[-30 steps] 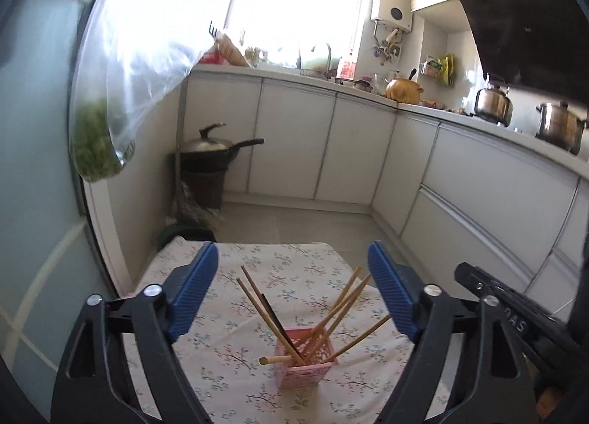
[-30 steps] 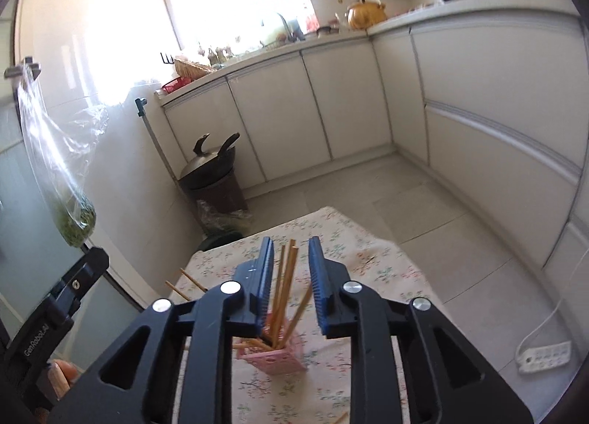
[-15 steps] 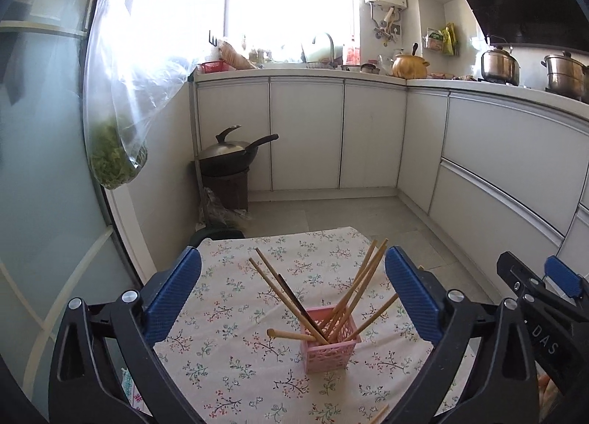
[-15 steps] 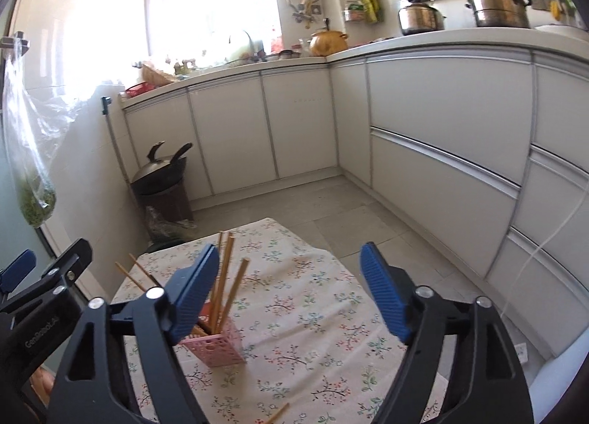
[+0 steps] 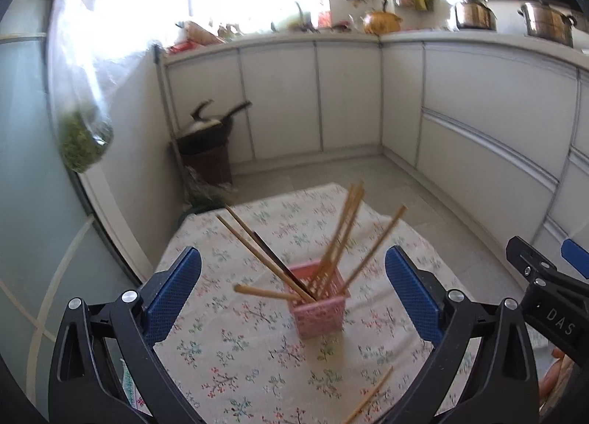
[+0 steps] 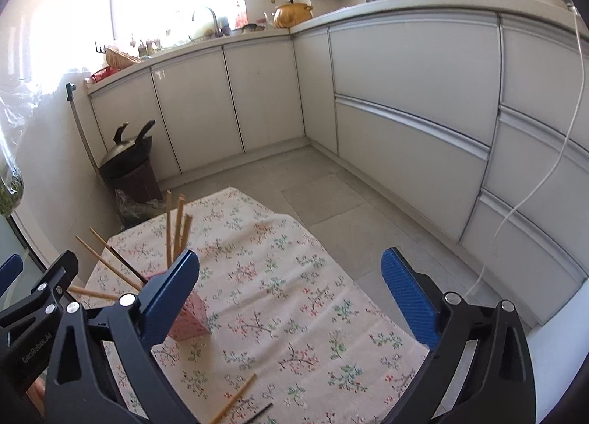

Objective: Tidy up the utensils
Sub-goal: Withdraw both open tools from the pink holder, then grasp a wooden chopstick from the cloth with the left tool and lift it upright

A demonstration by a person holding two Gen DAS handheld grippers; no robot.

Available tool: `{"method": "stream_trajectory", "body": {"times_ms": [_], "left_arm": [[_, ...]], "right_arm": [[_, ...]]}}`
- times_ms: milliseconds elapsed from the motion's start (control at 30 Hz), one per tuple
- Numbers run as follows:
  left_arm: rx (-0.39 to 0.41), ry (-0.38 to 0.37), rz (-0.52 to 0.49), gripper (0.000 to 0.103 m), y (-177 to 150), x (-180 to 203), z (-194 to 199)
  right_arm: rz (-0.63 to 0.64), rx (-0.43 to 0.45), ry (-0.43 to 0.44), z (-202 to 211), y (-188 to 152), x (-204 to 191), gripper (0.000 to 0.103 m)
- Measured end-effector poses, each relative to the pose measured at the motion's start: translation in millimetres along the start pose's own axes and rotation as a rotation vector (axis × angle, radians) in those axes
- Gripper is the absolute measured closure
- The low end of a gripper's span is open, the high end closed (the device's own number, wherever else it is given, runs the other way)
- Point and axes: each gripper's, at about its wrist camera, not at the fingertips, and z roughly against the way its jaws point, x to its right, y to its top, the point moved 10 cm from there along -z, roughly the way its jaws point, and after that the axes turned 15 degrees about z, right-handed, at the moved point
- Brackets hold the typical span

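Lying loose on the near part of the tabletop (image 6: 294, 298), one chopstick (image 6: 235, 400) with a dark stick (image 6: 259, 411) just beside it is what the next pick turns on; in the left wrist view the same chopstick (image 5: 368, 400) runs from near-left up to far-right, below and slightly right of the gap between the left fingers. The holder (image 5: 319, 304), pink and upright, stands further in on the cloth, already bristling with chopsticks (image 5: 346, 225) that fan left and right. The left gripper (image 5: 292, 291) is spread wide and holds nothing. The right gripper (image 6: 291, 295) has just been opening and now stands equally wide, with only bare cloth between its fingers; the holder sits behind its left finger (image 6: 167, 295). Judging by the views, the right gripper seems nearer to the loose sticks, which lie low and left of its centre. The near edge of the tabletop is out of frame, so room there cannot be judged; right of the cloth is open floor.
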Motion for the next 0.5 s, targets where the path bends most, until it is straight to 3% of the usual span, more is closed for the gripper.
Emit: {"method": "stream_trajectory", "body": {"times_ms": [367, 500], "left_arm": [[-0.346, -0.064, -0.272, 0.007, -99, 49, -54], [-0.529, -0.064, -0.333, 0.007, -154, 57, -85]], "right_arm": [[-0.178, -0.276, 0.056, -22, -100, 49, 0.007], [-0.25, -0.32, 0.05, -22, -120, 65, 0.007]]}}
